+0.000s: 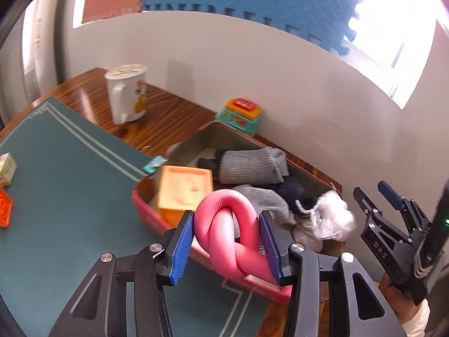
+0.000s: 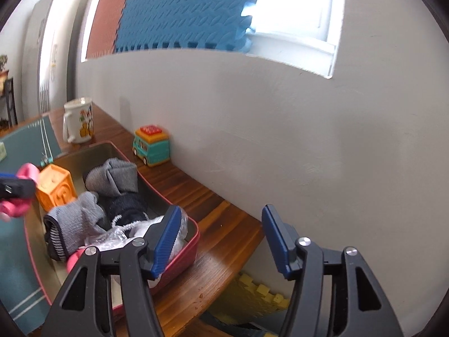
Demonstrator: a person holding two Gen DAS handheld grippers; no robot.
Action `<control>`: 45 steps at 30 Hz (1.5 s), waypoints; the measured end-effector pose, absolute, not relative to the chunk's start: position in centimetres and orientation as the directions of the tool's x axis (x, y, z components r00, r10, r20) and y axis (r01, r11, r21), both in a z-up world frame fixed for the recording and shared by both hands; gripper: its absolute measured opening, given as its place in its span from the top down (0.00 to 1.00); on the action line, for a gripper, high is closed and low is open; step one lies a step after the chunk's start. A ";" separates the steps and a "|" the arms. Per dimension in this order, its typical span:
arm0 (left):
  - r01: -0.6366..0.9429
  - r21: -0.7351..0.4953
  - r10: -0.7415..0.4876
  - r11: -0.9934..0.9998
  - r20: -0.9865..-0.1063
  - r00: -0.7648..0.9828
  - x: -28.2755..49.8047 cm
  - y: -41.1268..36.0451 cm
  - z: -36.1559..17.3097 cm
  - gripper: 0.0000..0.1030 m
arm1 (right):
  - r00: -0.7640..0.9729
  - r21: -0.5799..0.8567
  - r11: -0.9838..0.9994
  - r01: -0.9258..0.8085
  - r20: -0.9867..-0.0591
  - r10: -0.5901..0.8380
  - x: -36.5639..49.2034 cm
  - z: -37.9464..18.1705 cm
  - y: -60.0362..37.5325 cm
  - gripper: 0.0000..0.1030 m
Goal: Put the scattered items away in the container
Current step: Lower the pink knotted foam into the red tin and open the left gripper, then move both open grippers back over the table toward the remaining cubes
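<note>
"DAS" lettering marks right gripper (image 1: 376, 196); left gripper (image 1: 226, 243) clamps pink knot (image 1: 224, 224).

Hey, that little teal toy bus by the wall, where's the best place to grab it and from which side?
Grip the toy bus across its flat teal side panels, coming from above with the open right tool. It stands upright close to the wall, which likely rules out a rear approach, and its boxy body offers parallel faces.

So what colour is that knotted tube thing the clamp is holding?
Pink. The knotted tube, squeezed in the left gripper, shows best in the left wrist view.
</note>
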State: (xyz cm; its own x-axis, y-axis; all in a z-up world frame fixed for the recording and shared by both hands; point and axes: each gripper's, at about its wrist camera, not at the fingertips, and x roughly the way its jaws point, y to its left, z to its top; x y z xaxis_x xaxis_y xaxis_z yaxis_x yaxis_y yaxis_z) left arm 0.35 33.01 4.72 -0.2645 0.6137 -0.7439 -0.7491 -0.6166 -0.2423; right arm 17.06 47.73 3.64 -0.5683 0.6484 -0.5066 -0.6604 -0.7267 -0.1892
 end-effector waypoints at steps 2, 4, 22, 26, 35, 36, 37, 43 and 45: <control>-0.761 -0.248 0.621 -0.599 -0.745 -0.245 0.8 33.7 4.6 0.53 | -0.580 -0.172 -0.726 -0.665 -0.493 0.648 17.6 4.0 47.6 0.38; -0.777 -0.253 0.631 -0.576 -0.742 -0.226 1.5 34.3 4.6 0.53 | -0.586 -0.158 -0.724 -0.671 -0.485 0.649 17.9 4.3 47.5 0.37; -0.780 -0.263 0.628 -0.569 -0.751 -0.205 2.3 33.6 4.3 0.28 | -0.616 -0.089 -0.729 -0.678 -0.471 0.631 18.6 5.0 47.4 0.37; -0.762 -0.236 0.612 -0.603 -0.750 -0.252 1.6 32.2 4.2 0.28 | -0.630 -0.072 -0.740 -0.669 -0.475 0.615 18.3 5.1 47.0 0.37; -0.681 -0.202 0.556 -0.704 -0.753 -0.351 -1.3 27.6 3.9 0.28 | -0.709 -0.020 -0.809 -0.587 -0.468 0.527 15.8 5.6 43.7 0.33; -0.672 -0.197 0.549 -0.714 -0.754 -0.362 -1.6 27.0 3.9 0.28 | -0.719 -0.015 -0.818 -0.575 -0.467 0.514 15.4 5.6 43.2 0.32; -0.657 -0.186 0.534 -0.731 -0.755 -0.380 -2.0 26.1 3.7 0.28 | -0.730 -0.009 -0.827 -0.562 -0.466 0.500 15.1 5.7 42.7 0.31; -0.529 -0.053 0.389 -0.847 -0.740 -0.548 -5.3 20.6 3.4 0.28 | -0.802 0.039 -0.898 -0.438 -0.468 0.371 11.7 5.9 38.2 0.28; -0.465 -0.034 0.339 -0.884 -0.733 -0.590 -7.0 18.0 3.3 0.28 | -0.821 0.046 -0.924 -0.379 -0.477 0.313 10.3 5.8 36.3 0.27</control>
State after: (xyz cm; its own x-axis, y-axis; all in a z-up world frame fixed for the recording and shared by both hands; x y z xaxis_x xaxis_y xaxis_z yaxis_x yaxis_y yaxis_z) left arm -7.02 17.99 3.30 -0.5899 0.3387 -0.7330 -0.4653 -0.8845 -0.0342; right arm 10.32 36.28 5.77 -0.8212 0.3127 -0.4773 -0.3789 -0.9243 0.0464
